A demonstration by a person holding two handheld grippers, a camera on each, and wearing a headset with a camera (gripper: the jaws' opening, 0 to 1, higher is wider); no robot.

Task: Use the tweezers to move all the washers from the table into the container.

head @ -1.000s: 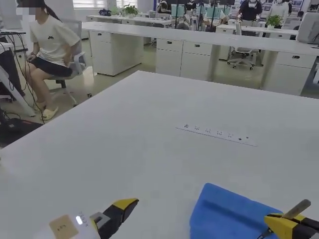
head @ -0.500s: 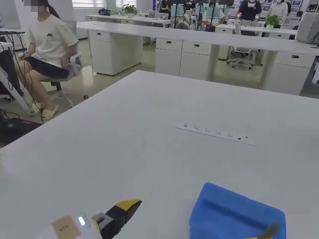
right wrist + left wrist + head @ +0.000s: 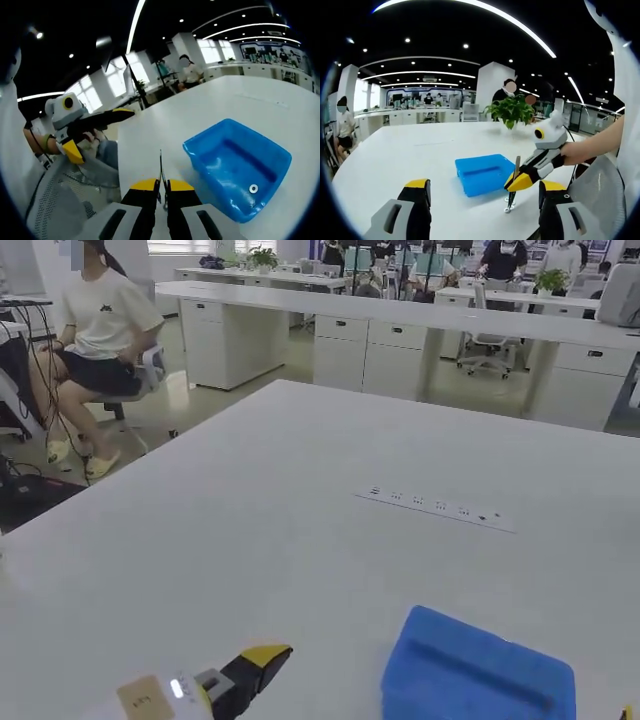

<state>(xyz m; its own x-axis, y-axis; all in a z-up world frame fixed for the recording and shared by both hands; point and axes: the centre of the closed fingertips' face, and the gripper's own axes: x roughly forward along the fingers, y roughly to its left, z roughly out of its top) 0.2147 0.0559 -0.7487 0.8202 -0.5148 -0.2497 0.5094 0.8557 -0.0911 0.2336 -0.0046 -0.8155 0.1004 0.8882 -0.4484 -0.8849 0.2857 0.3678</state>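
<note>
One washer in the bin. Right gripper clamped on tweezers, tips down by a second washer on the table. Left gripper spread wide.

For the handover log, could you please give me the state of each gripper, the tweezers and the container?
left gripper: open, holding nothing
right gripper: shut on the tweezers
tweezers: clamped, tips pointing down
container: upright, open-topped, one washer inside

White table, blue container, socket strip
</note>
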